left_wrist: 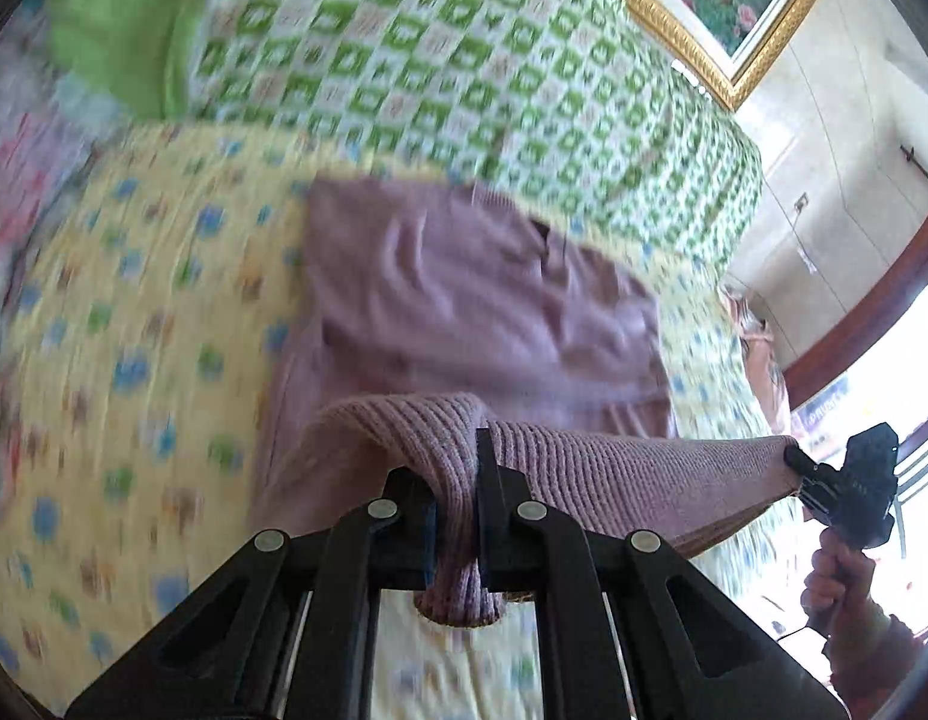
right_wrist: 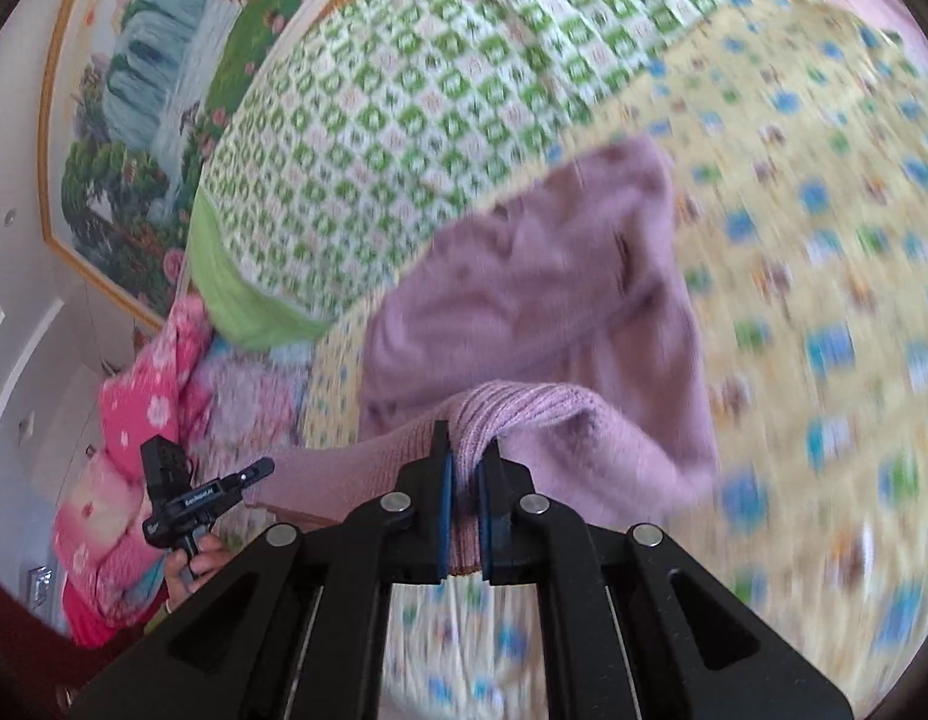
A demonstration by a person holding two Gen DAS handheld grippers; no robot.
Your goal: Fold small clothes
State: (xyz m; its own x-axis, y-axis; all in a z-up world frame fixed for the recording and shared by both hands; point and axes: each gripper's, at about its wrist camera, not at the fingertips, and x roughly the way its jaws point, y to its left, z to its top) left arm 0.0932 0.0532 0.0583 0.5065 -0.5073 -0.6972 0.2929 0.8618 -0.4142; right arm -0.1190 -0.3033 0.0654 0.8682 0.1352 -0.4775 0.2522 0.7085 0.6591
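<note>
A small mauve knitted sweater [left_wrist: 464, 300] lies on a yellow patterned bedsheet [left_wrist: 134, 330], its near ribbed hem lifted. My left gripper [left_wrist: 458, 498] is shut on one corner of the hem, fabric bunched between its jaws. My right gripper [right_wrist: 467, 492] is shut on the other corner of the sweater [right_wrist: 524, 276]. The hem stretches taut between them. The right gripper also shows in the left wrist view [left_wrist: 794, 456], and the left gripper in the right wrist view [right_wrist: 260, 468]. Both views are motion-blurred.
A green-and-white checked quilt [left_wrist: 464, 60] lies folded behind the sweater on the bed. Pink floral bedding [right_wrist: 146, 396] is piled at the bed's side. A gold-framed painting [right_wrist: 134, 90] hangs on the wall; a window [left_wrist: 884, 420] is beyond the bed.
</note>
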